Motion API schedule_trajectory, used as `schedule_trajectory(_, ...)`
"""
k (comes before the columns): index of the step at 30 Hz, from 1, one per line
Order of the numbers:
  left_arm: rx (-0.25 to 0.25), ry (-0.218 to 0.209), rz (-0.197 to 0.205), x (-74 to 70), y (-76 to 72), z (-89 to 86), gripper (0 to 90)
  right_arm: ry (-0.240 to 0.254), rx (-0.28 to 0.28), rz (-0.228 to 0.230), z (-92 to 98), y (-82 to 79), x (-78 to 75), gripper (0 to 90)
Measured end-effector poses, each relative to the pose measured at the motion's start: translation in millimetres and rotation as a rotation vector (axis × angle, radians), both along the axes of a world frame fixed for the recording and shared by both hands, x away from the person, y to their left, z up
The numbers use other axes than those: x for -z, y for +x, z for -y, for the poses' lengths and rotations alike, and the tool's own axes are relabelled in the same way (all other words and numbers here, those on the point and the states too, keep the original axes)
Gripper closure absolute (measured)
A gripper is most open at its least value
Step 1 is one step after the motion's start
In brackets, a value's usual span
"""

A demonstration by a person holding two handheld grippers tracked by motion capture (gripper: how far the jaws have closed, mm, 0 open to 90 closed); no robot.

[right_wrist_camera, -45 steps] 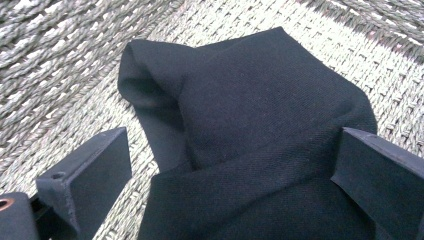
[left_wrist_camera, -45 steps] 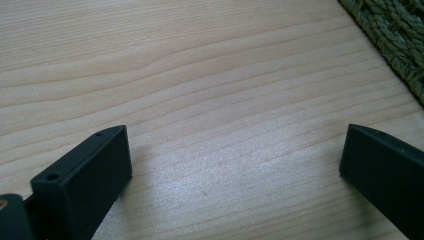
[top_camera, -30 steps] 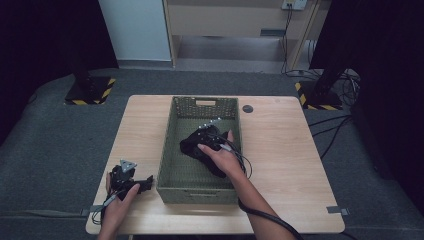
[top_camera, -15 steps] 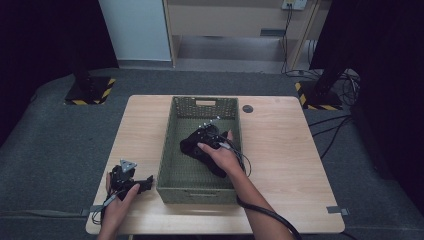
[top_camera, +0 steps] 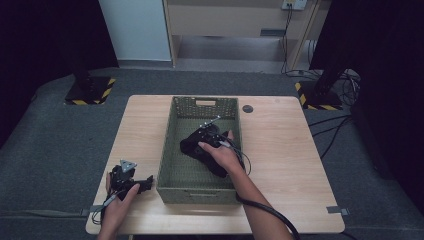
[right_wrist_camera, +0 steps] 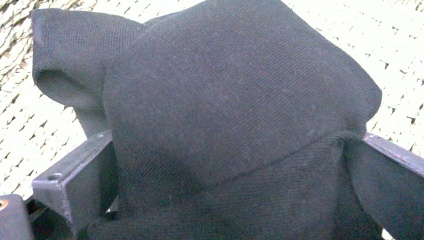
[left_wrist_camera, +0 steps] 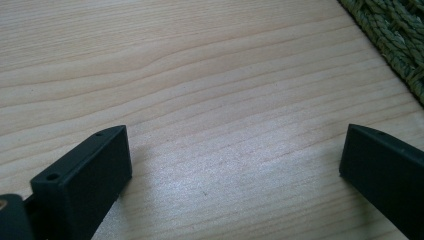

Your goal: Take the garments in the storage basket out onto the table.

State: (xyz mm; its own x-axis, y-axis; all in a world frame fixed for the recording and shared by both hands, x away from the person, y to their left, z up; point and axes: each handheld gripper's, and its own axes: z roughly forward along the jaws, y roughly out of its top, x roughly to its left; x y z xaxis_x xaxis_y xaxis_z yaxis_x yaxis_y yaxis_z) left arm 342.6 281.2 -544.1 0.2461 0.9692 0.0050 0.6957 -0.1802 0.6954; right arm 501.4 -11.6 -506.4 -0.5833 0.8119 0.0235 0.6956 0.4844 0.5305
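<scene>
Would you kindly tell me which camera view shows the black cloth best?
The right gripper view: the black cloth sits close up between the fingers. The high view shows it small in the green basket, partly under the right hand.

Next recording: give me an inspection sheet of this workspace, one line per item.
Surface: light wooden table, bare wood around the basket.
Job's things: black cloth bunched inside the green woven basket.
Clutter: small dark round object on the table beyond the basket.
Grippers: right gripper inside the basket, cloth bulging between its jaws, which stand wide; left gripper on the table beside the basket, jaws open, nothing between them.
Cables: a black cable trails along the right forearm; more cables on the floor.
Surroundings: grey carpet, hazard-striped stand bases.
</scene>
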Motion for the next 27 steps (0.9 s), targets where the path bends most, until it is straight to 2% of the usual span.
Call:
schedule_trajectory(15,0.0,0.0,0.0,0.0,0.0,0.0,0.0,-0.001,0.021,-0.018,-3.4,6.6,6.5,1.4)
schedule_trajectory(27,0.0,0.0,0.0,0.0,0.0,0.0,0.0,-0.031,0.012,-0.024,-8.2,8.0,10.4,3.4)
